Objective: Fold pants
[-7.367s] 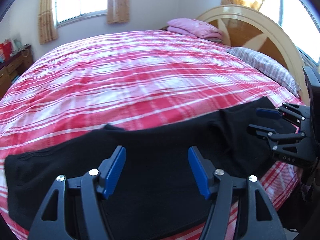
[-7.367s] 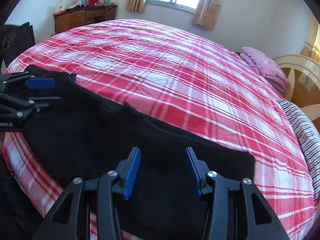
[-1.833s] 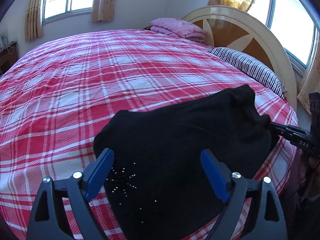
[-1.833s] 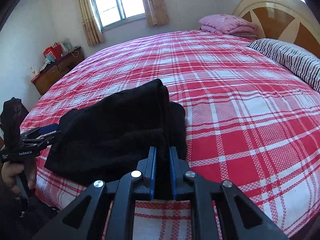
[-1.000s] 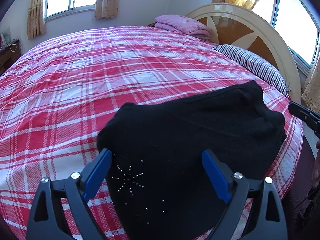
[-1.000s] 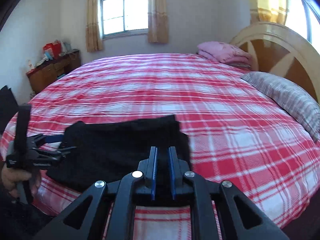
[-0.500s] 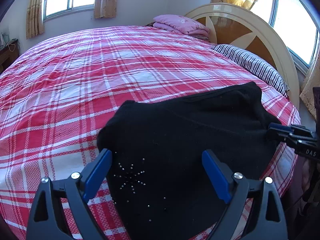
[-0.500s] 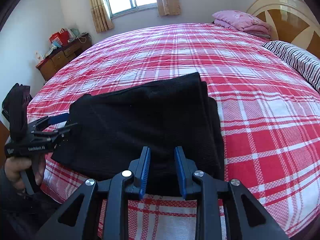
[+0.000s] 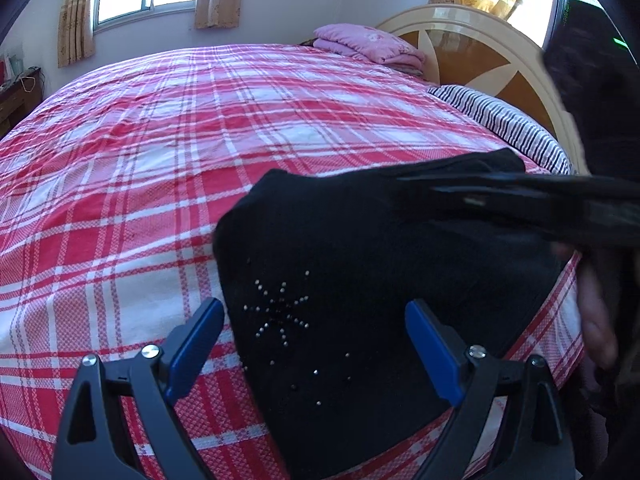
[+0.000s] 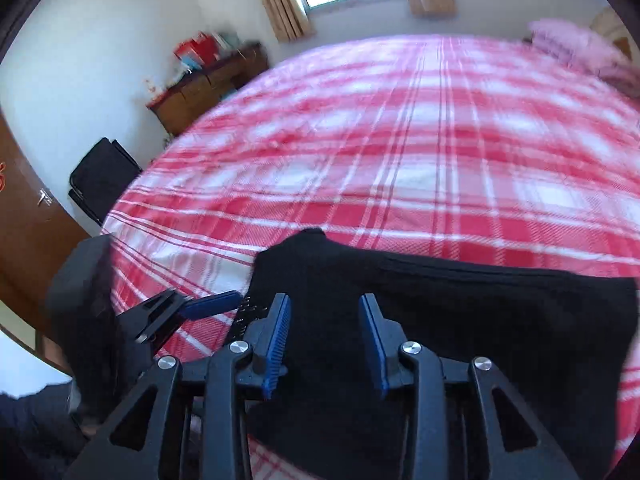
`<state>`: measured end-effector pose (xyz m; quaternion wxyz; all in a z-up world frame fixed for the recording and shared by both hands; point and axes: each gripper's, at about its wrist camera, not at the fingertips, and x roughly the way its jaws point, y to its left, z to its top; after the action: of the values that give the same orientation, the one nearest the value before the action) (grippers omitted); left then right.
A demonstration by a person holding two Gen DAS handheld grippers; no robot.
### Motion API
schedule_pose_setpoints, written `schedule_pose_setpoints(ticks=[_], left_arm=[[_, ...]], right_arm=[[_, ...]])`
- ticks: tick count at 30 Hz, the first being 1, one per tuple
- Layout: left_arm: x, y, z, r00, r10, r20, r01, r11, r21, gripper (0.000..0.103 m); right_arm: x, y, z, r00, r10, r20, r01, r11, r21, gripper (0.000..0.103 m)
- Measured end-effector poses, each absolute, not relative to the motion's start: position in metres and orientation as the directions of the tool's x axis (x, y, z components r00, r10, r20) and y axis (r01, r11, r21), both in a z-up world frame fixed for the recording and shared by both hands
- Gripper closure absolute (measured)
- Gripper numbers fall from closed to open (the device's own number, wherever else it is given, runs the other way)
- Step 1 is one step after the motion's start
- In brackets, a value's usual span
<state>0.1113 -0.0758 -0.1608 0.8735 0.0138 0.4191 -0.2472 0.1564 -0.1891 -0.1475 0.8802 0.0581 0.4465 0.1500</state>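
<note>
The black pants (image 9: 360, 264) lie folded in a compact stack on the near edge of the red plaid bed (image 9: 160, 152), with a small stud star pattern on top. My left gripper (image 9: 316, 344) is open and empty just above their near left corner. My right gripper (image 10: 326, 340) is open over the same pants (image 10: 460, 320), holding nothing. In the left wrist view the right gripper (image 9: 520, 200) reaches blurred across the pants from the right. In the right wrist view the left gripper (image 10: 192, 312) sits at the pants' left end.
A folded pink blanket (image 9: 368, 44) and a striped pillow (image 9: 504, 124) lie by the wooden headboard (image 9: 480, 56). A wooden dresser (image 10: 208, 84) and a black chair (image 10: 100, 180) stand beyond the bed's far side.
My right gripper opened wider and swung left over the pants, toward the left gripper. The left gripper stayed open in place. The pants lie unchanged.
</note>
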Motion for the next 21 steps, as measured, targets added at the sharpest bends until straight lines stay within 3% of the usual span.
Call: schedule_pose_setpoints(ticks=[2,4,7,12,15,17,21], left_arm=[[0.111,-0.075,-0.164,0.519,-0.425,-0.741,0.441,0.877,-0.193,0.009],[0.111,-0.075,-0.167,0.509,-0.427,-0.748,0.440,0.875,-0.200,0.009],[0.106,-0.076,-0.164,0.514,-0.433,-0.741,0.449,0.871,-0.197,0.009],[0.103,-0.083,-0.165,0.516,-0.428,-0.742,0.457,0.870,-0.183,0.009],[0.103,-0.085,-0.165,0.521,-0.417,-0.745,0.456,0.874,-0.170,0.009],[0.102,-0.087,-0.164,0.523,-0.411,-0.747,0.457,0.875,-0.161,0.009],[0.102,-0.090,-0.165,0.525,-0.396,-0.753,0.452,0.880,-0.147,0.007]], right_arm=[[0.166,-0.198,-0.162,0.553,0.249,-0.795,-0.143,0.968,0.204,0.065],[0.168,-0.216,-0.172,0.543,0.276,-0.793,-0.103,0.959,0.263,0.065],[0.150,-0.237,-0.158,0.566,0.352,-0.745,-0.120,0.930,0.348,0.065],[0.108,-0.291,-0.127,0.688,0.314,-0.654,-0.067,0.925,0.373,0.065],[0.111,-0.326,-0.139,0.670,0.214,-0.711,0.078,0.932,0.354,0.060],[0.113,-0.340,-0.154,0.647,0.264,-0.715,0.085,0.907,0.412,0.060],[0.109,-0.334,-0.154,0.667,0.241,-0.706,0.063,0.925,0.375,0.060]])
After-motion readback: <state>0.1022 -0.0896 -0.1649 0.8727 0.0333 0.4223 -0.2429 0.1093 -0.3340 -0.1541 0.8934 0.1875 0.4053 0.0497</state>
